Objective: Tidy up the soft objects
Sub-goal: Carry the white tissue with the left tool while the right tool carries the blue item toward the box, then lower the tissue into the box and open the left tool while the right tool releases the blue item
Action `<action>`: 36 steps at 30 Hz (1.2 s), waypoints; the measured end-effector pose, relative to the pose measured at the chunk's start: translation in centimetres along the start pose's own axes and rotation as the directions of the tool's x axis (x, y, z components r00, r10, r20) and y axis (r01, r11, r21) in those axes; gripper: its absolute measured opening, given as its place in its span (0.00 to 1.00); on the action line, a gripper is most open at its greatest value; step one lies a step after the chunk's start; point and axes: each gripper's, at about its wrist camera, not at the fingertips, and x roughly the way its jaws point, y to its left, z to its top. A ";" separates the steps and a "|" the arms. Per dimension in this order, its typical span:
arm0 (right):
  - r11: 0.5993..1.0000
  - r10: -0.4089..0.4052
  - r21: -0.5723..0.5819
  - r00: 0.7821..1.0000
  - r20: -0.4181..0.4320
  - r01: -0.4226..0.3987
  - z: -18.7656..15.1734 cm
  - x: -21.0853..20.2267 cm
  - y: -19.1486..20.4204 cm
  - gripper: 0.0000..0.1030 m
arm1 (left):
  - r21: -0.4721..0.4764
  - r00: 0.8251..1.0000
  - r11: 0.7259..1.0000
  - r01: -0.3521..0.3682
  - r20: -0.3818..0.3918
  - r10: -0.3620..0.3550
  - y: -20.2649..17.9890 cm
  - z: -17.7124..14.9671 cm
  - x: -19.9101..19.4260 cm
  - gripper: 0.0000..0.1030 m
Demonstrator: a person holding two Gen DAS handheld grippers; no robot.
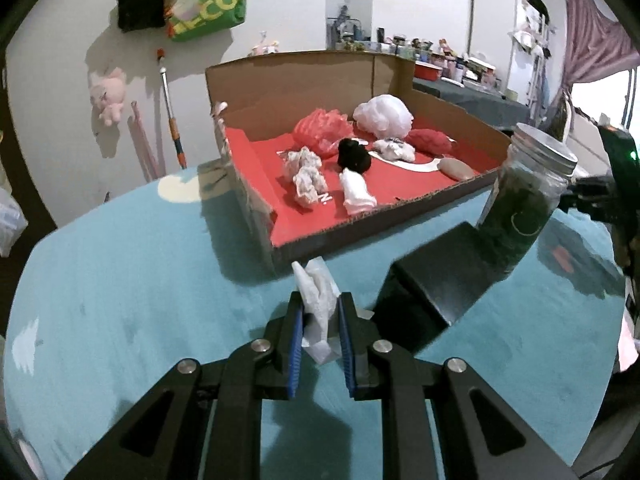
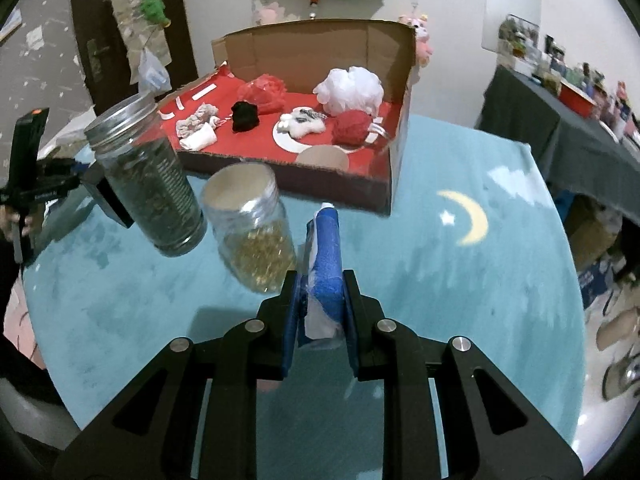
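- Teal cloth (image 2: 460,280) printed with a yellow moon and white clouds covers the table
- At the far side of it sits a cardboard tray (image 1: 380,216) with a red floor, its back wall folded up
- Soft things lie inside the tray: a white puff (image 1: 383,115), a red mesh puff (image 1: 322,130), a black lump (image 1: 354,156), a red ball (image 1: 428,140), crumpled grey-white cloth (image 1: 306,176) and a rolled white cloth (image 1: 358,192)
- The left gripper (image 1: 320,320) has its blue pads closed tight on a white crumpled tissue (image 1: 318,292), held above the cloth just near of the tray's front edge
- The right gripper (image 2: 322,308) is likewise clamped shut, on a blue and white wad (image 2: 326,256), above the cloth and near of the tray
- In the right wrist view, two glass jars stand left of that gripper: a tall one of dark leaves (image 2: 148,184) with a metal lid, and a shorter one of golden grains (image 2: 252,232)
- A black block (image 1: 436,280) lies beside the dark jar
- On the far wall hang a green bag (image 1: 208,0) and a pink plush toy (image 1: 108,96)
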 end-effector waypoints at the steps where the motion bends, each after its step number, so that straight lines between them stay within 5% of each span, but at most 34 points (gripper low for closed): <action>1: 1.000 0.002 -0.008 1.000 0.000 -0.002 0.3 0.1 -0.1 0.19 | 0.013 1.000 1.000 0.002 0.001 -0.002 0.0 0.3 0.0 0.17; 14: 0.993 0.032 -0.112 0.999 0.007 -0.031 4.6 1.0 -0.2 0.19 | 0.153 0.999 0.988 0.030 0.028 -0.034 -1.3 5.3 0.2 0.17; 23: 0.984 0.081 -0.158 0.997 -0.006 -0.081 9.7 2.3 0.4 0.19 | 0.184 0.995 0.978 0.103 -0.033 -0.099 -3.6 10.6 3.8 0.17; 30: 0.972 0.188 -0.122 0.974 -0.125 -0.203 14.2 7.1 1.2 0.19 | 0.121 0.971 0.973 0.198 -0.162 -0.178 -5.3 14.3 8.8 0.17; 36: 0.968 0.225 -0.050 0.938 -0.265 -0.246 16.1 11.8 1.3 0.19 | 0.115 0.952 0.971 0.210 -0.251 -0.176 -6.3 15.4 11.6 0.17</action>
